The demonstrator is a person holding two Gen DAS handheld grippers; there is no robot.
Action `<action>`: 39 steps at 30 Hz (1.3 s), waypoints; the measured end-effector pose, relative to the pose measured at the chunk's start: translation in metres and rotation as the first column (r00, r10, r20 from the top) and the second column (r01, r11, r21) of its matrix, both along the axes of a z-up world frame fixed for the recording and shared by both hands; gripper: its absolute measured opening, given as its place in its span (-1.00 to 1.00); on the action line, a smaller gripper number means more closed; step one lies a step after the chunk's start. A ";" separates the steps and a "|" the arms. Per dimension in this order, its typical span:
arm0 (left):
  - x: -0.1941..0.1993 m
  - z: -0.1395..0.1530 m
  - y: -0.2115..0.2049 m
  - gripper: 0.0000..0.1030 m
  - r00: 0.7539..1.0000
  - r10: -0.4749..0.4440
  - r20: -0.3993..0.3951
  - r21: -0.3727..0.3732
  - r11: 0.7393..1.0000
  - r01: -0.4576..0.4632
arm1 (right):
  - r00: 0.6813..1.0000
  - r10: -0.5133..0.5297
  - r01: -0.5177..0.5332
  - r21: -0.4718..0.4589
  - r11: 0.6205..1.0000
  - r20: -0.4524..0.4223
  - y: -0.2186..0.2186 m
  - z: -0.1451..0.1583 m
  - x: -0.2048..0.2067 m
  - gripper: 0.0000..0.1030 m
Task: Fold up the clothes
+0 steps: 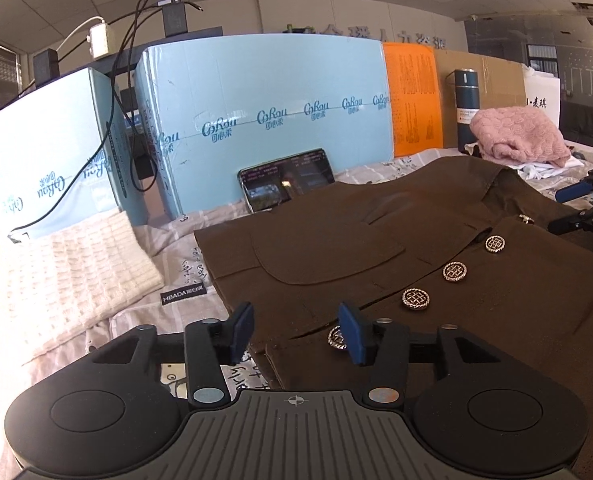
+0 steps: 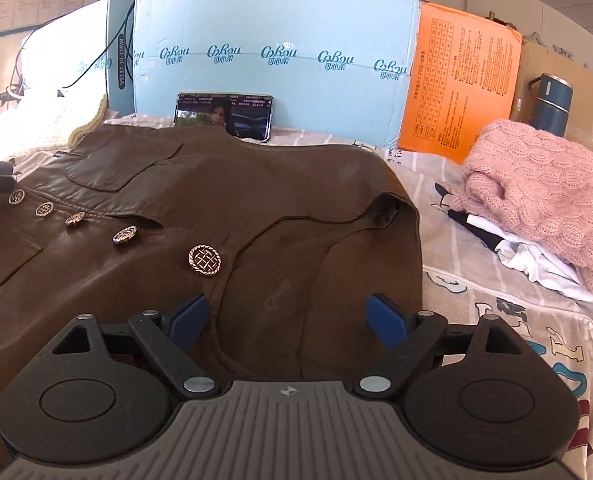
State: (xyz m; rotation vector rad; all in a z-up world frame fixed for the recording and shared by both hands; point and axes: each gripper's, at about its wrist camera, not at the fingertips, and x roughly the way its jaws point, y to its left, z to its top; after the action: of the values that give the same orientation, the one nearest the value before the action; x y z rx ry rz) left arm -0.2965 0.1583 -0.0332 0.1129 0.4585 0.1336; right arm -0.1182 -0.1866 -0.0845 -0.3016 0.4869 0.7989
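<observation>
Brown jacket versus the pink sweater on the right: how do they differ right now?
The brown jacket lies spread flat, front up; the pink sweater sits bunched in a heap on white clothes. The jacket is smooth and leather-like with metal buttons; the sweater is a chunky knit with none visible. The jacket lies right under both open grippers; the sweater lies off to the side. Both rest on the same printed sheet.

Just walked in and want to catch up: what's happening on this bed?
A person holding a gripper in each hand is folding clothes. A brown jacket with gold buttons lies flat on the bedsheet. The left gripper sits at its hem, the right gripper over its collar end; both are open and hold nothing. A pink sweater lies on other clothes to the right, and a phone leans on a blue box.
</observation>
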 end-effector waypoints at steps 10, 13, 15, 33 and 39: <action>-0.027 0.016 -0.018 0.68 0.993 -0.074 0.087 0.015 0.997 0.073 | 0.985 -0.075 0.054 0.137 0.989 0.154 -0.051 0.028 -0.044 0.74; -0.031 0.016 -0.029 0.72 0.989 -0.112 0.092 0.035 0.993 0.110 | 0.967 -0.149 0.125 0.127 0.984 0.207 -0.076 0.030 -0.061 0.80; -0.032 0.015 -0.036 0.72 0.985 -0.141 0.097 0.034 0.990 0.138 | 0.953 -0.199 0.173 0.129 0.976 0.229 -0.093 0.030 -0.069 1.00; -0.031 0.006 -0.058 0.75 0.972 -0.217 0.089 0.043 0.976 0.214 | 0.836 -0.491 0.522 -0.077 0.849 0.246 -0.175 -0.018 -0.087 1.00; -0.035 0.007 -0.057 0.75 0.973 -0.212 0.093 0.059 0.977 0.207 | 0.905 -0.341 0.382 -0.133 0.915 0.253 -0.152 -0.019 -0.089 1.00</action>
State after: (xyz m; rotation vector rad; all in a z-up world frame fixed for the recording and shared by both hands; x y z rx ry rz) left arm -0.3317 0.1011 -0.0266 0.2008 0.3417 -0.0574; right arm -0.2076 -0.3385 -0.1032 -0.4481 0.3859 0.3500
